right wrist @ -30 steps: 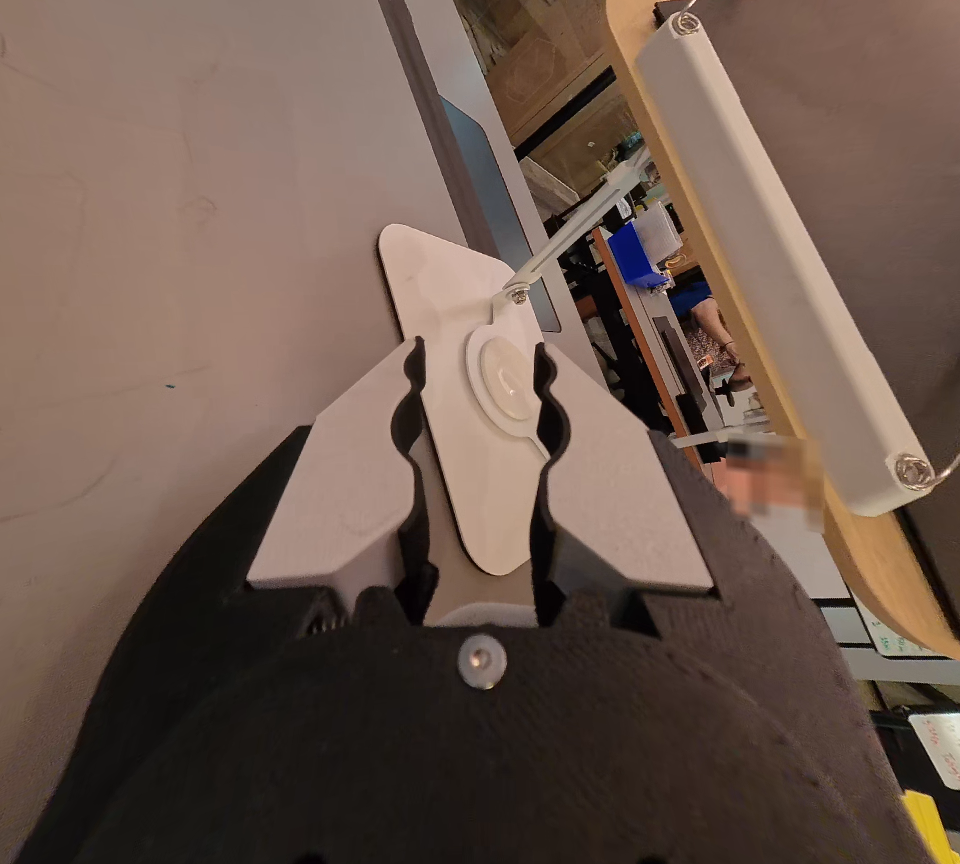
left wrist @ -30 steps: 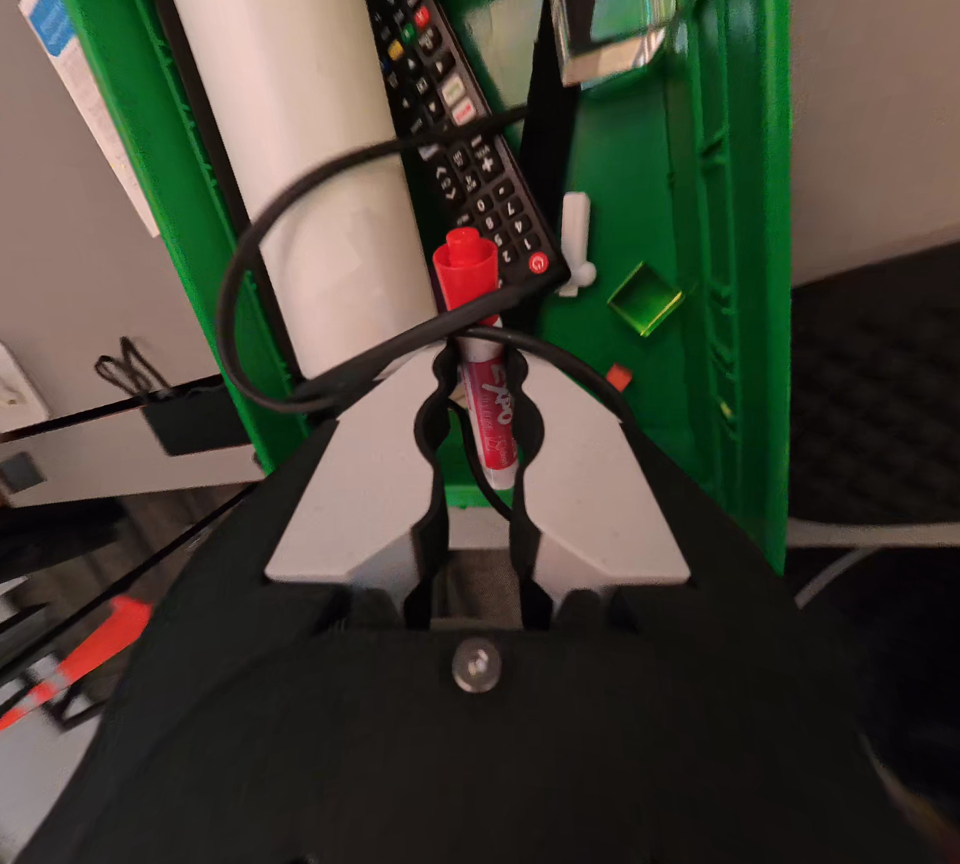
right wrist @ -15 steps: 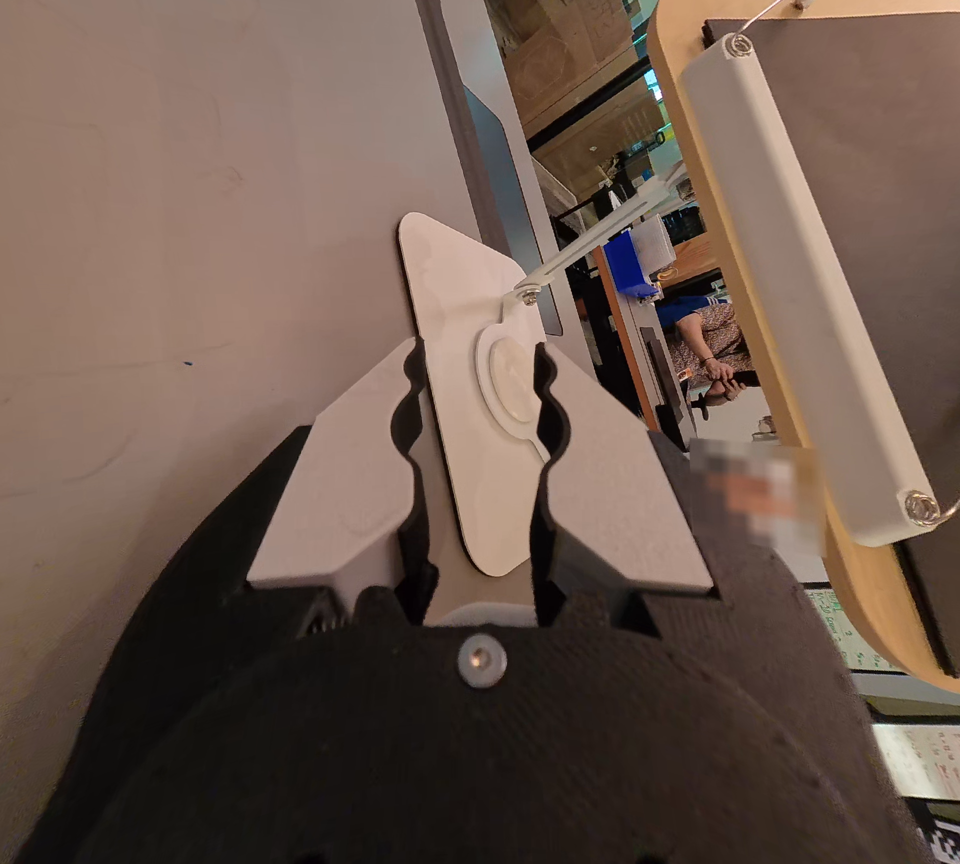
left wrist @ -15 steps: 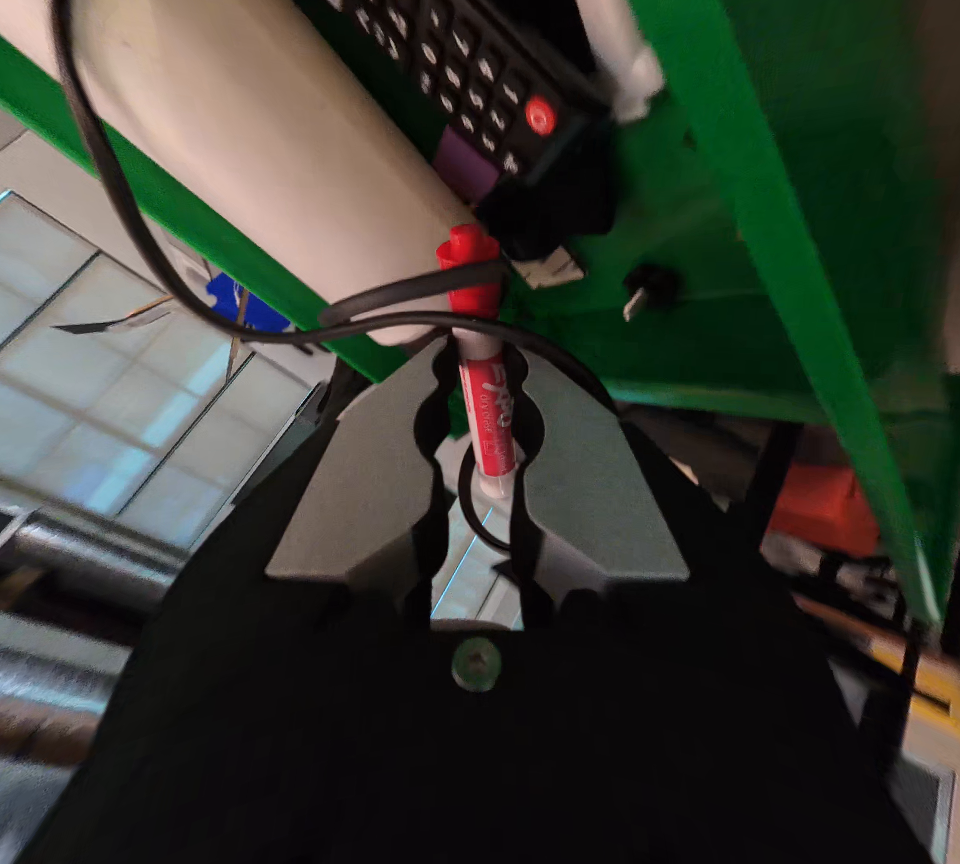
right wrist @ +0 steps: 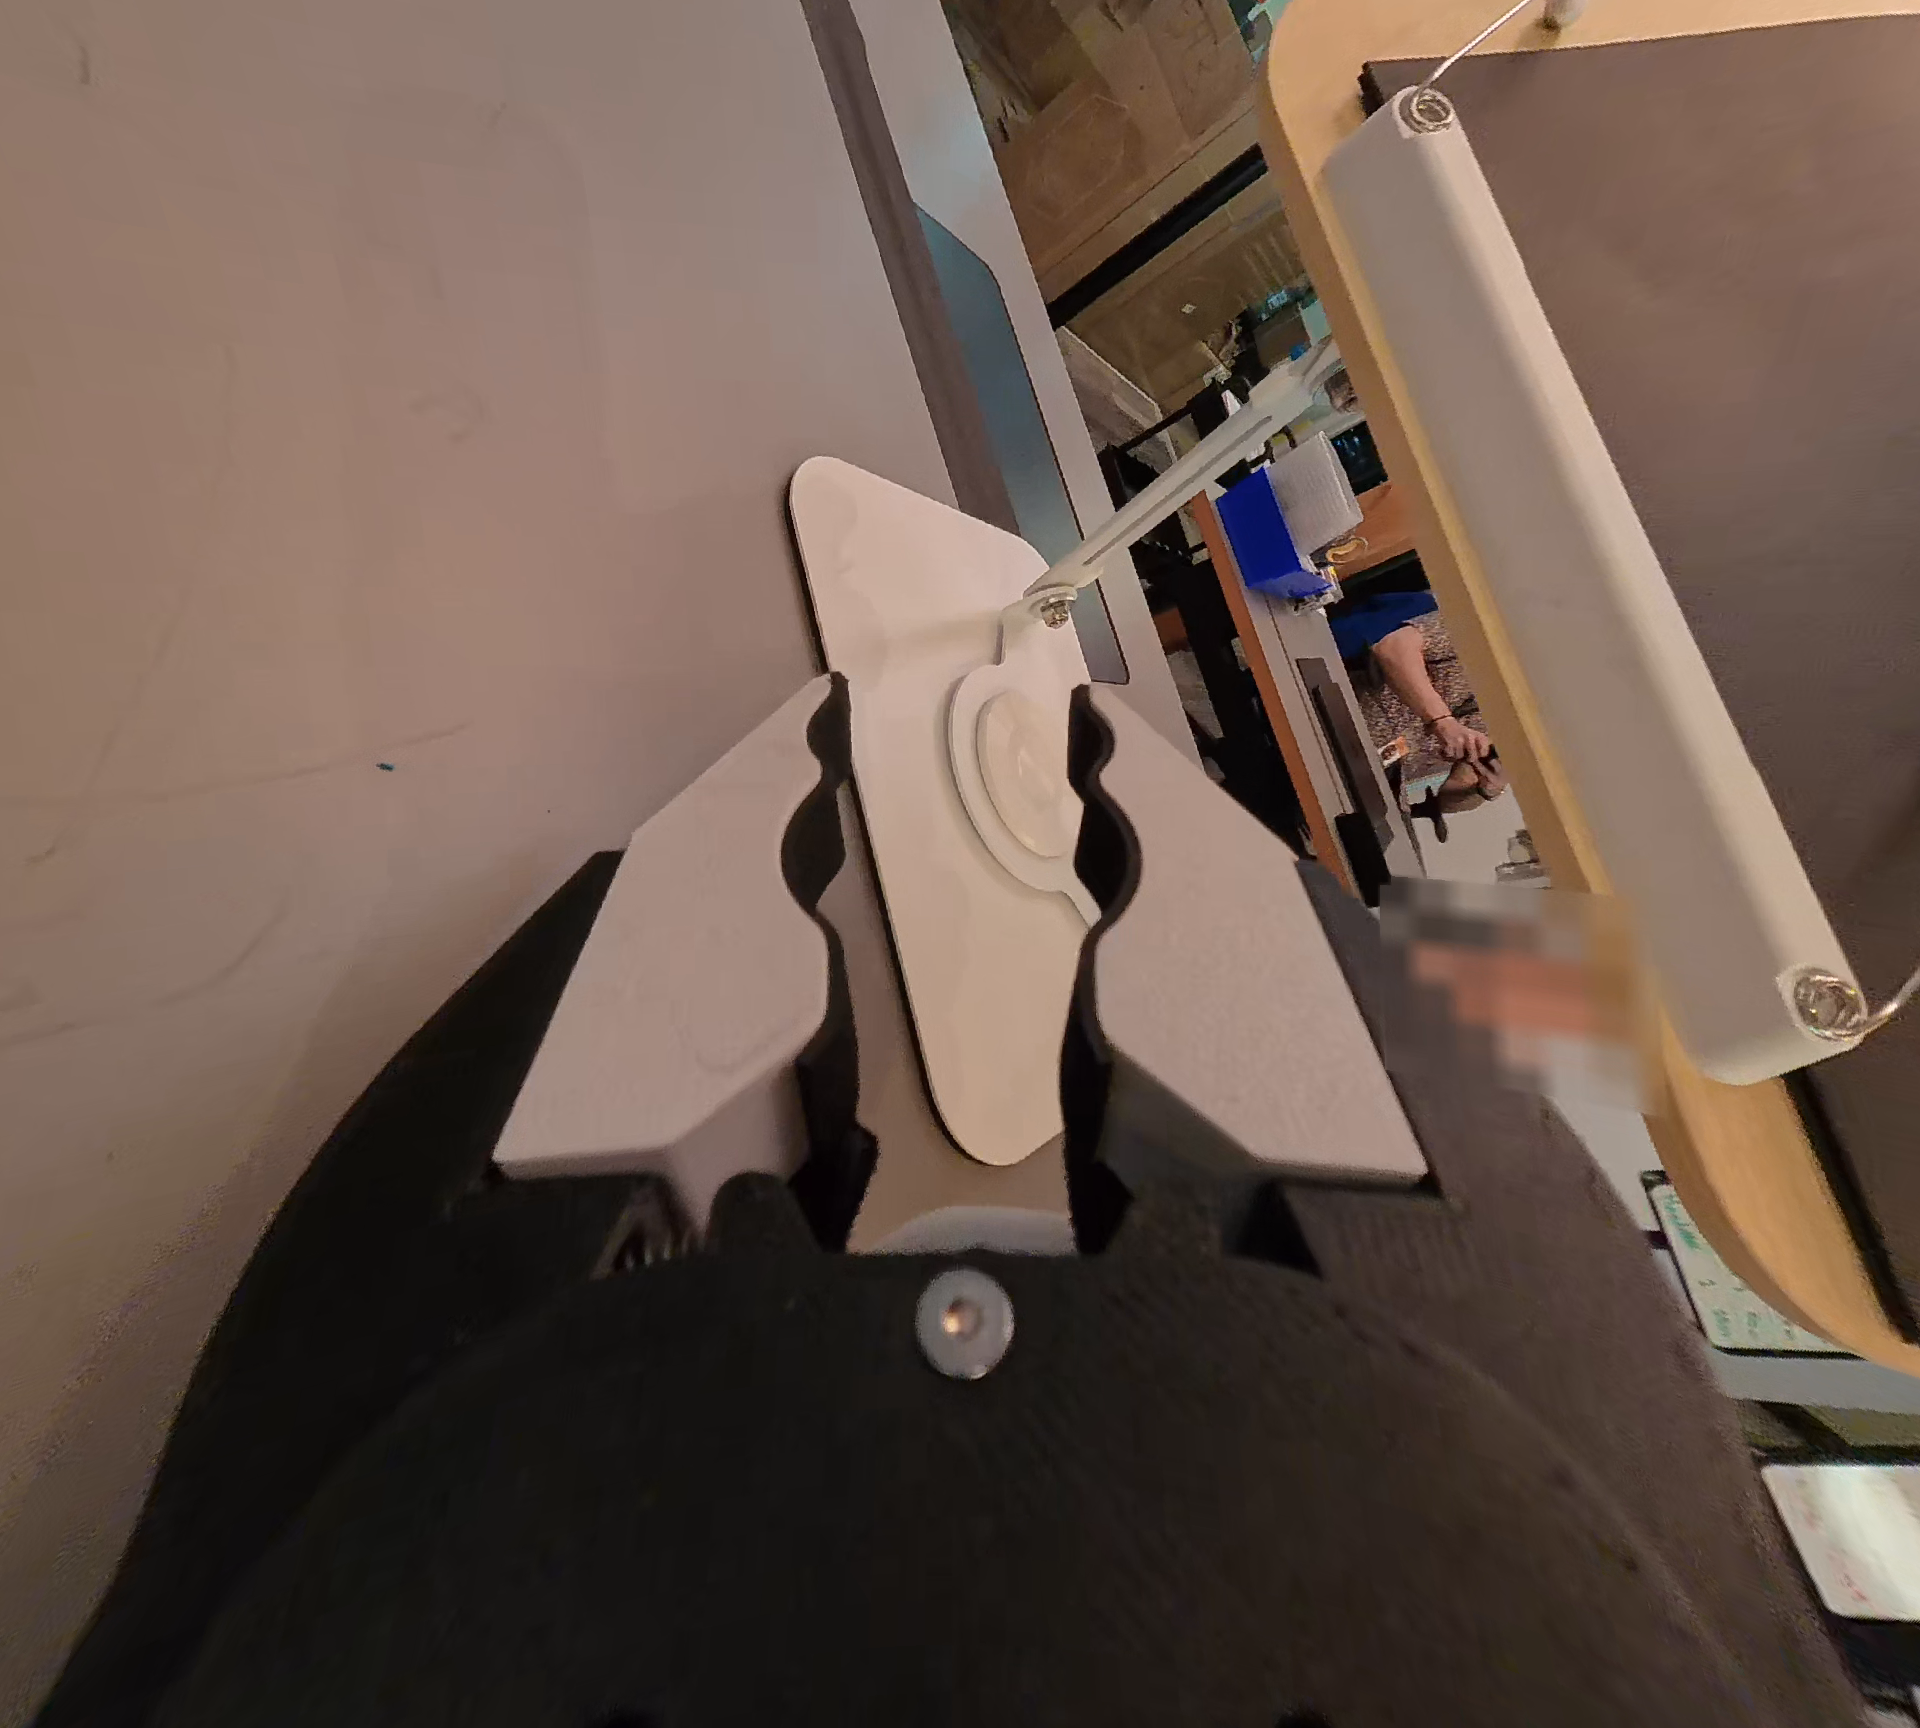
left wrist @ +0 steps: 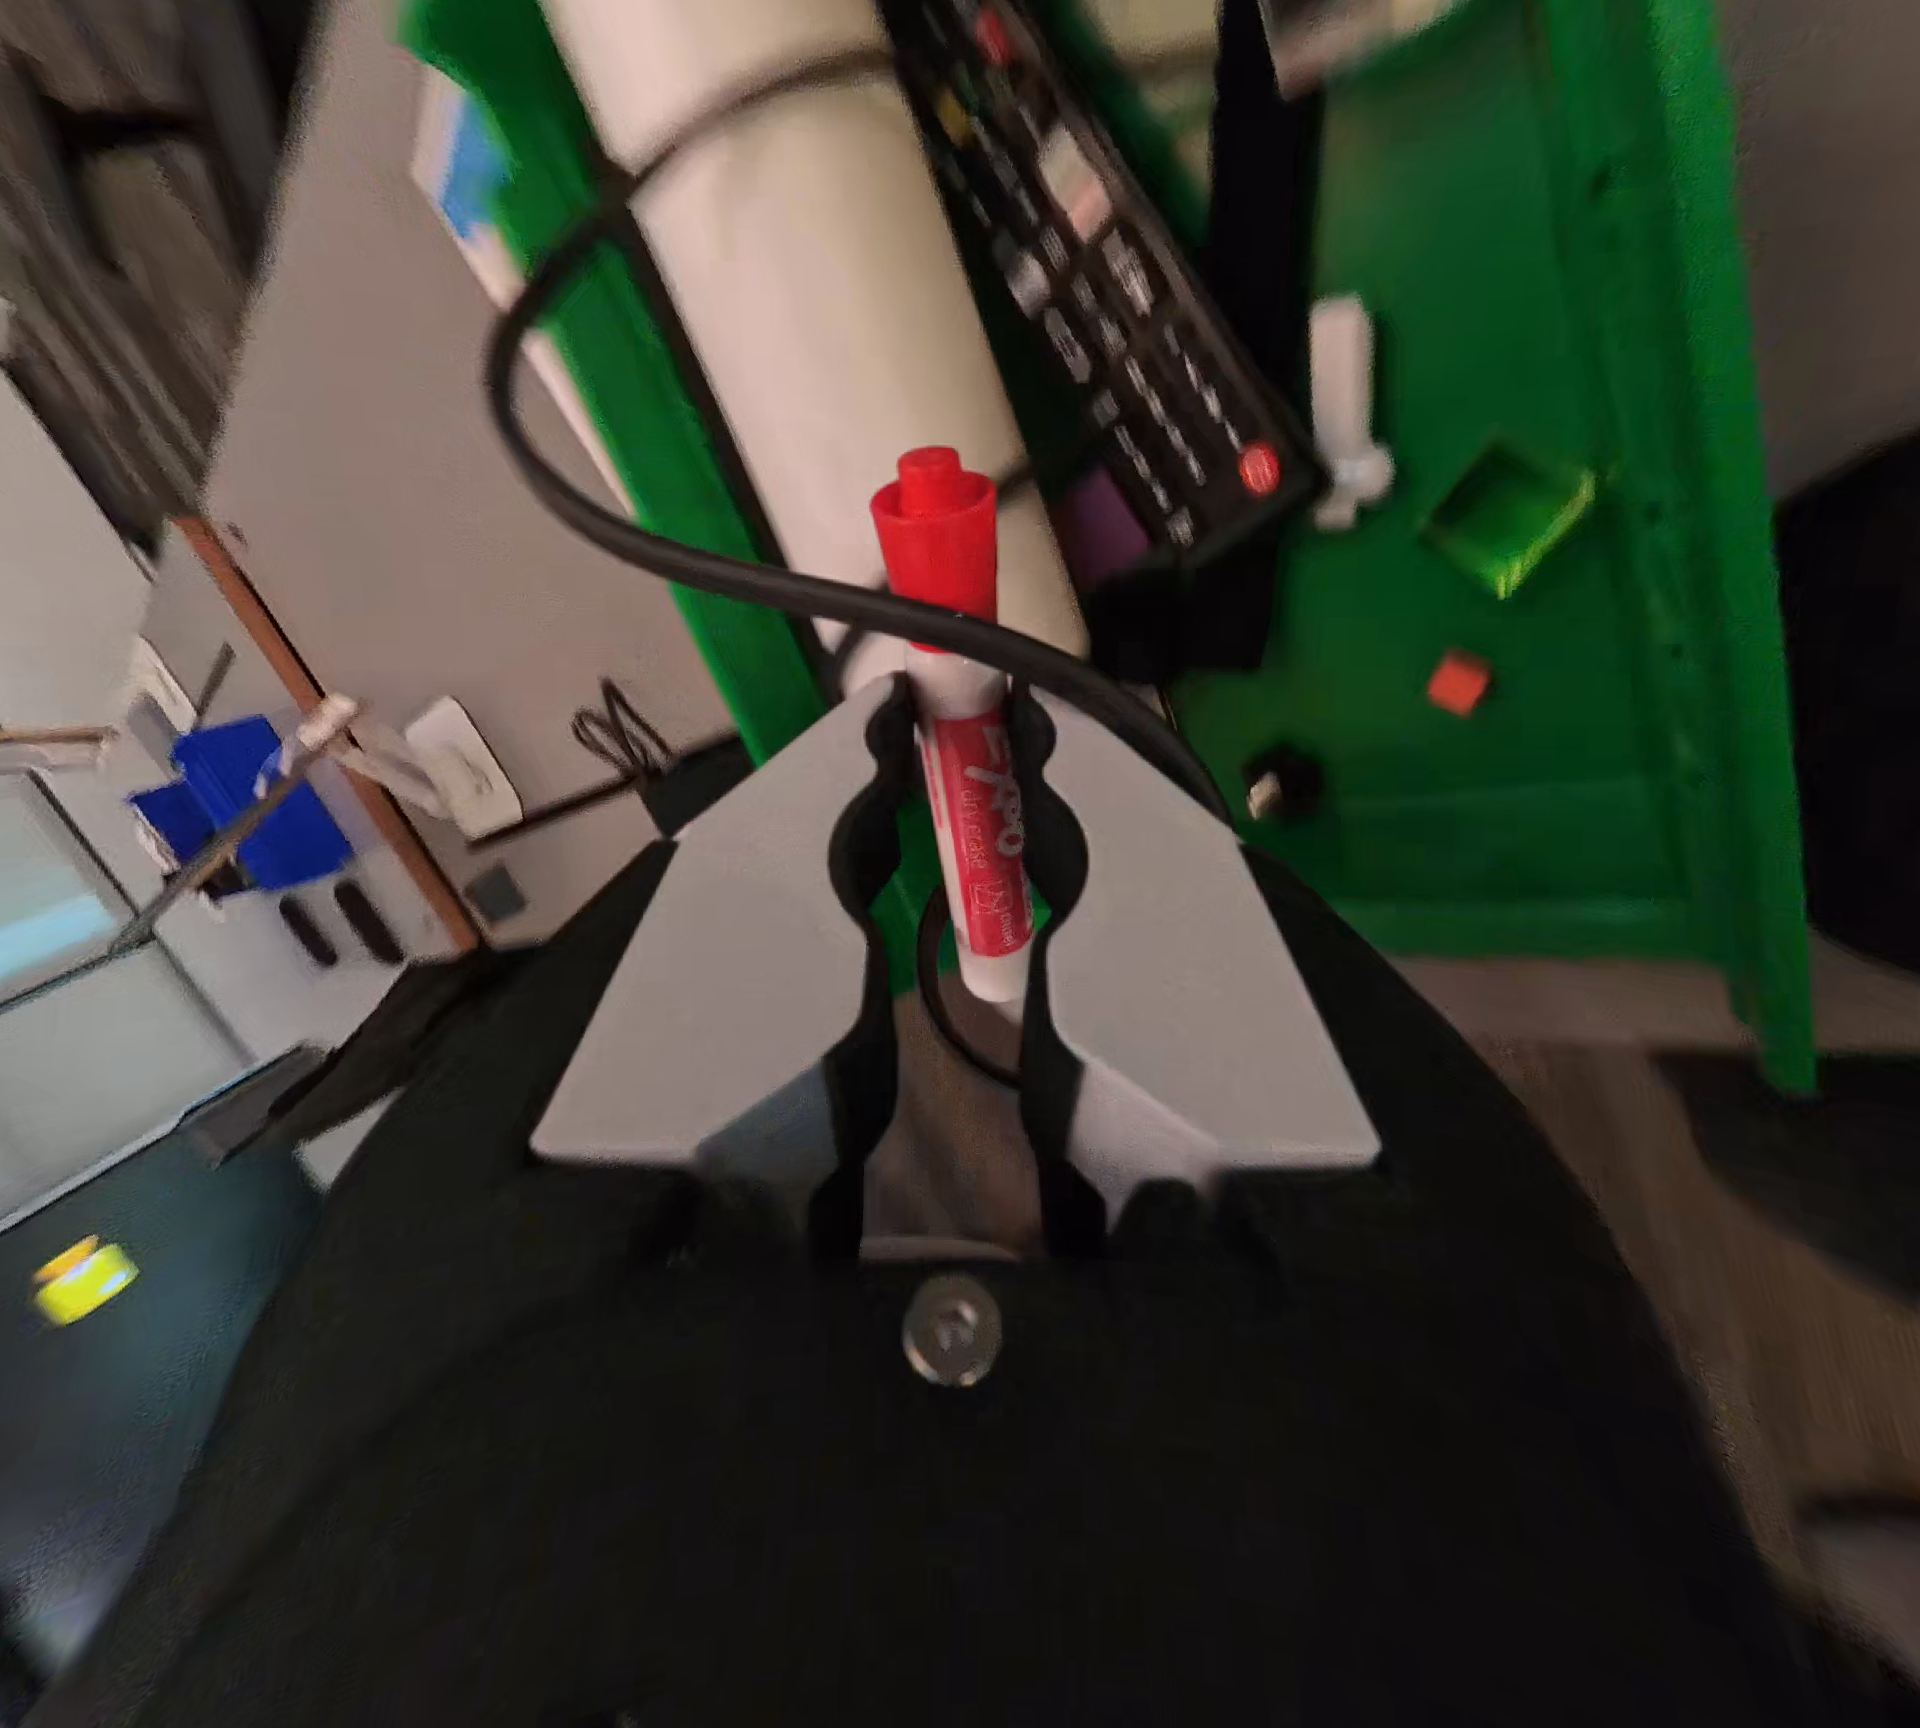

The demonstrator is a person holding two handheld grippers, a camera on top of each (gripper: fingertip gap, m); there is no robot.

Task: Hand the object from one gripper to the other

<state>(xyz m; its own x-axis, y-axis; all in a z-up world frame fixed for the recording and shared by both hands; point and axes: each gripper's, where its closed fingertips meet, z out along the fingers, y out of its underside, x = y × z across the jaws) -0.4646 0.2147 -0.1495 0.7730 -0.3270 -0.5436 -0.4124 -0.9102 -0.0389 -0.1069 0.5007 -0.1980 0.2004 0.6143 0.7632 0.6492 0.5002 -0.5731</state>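
In the left wrist view, a red marker (left wrist: 971,774) is held between the fingers of the left gripper (left wrist: 961,722), which is closed down onto its barrel. The marker's long axis runs forward along the fingers, nearly in line with the gripper's own axis: the red cap (left wrist: 935,551) projects well past the fingertips, while the white tail end sits back in the gap between the fingers. A black cable (left wrist: 727,577) is draped across the marker just above the fingertips (whether it is caught on the cap or only lies in front cannot be told). Beyond, a green tray (left wrist: 1558,535) is seen carrying a white tube (left wrist: 790,255) and a black remote (left wrist: 1091,255). The right gripper is not seen in this view.

In the right wrist view, the right gripper (right wrist: 961,702) is seen with its fingers parted and nothing between them; only a white plate (right wrist: 935,795) farther off, against a pale surface (right wrist: 364,431), shows through the gap. Neither the marker nor the left gripper appears here, so the two grippers are judged not to be facing each other yet.

The coming move is judged to turn on the exposed cap end: it is the only free length offered, so the right gripper would need to be brought round to meet it, its fingers closing across the marker's axis, clear of the cable.
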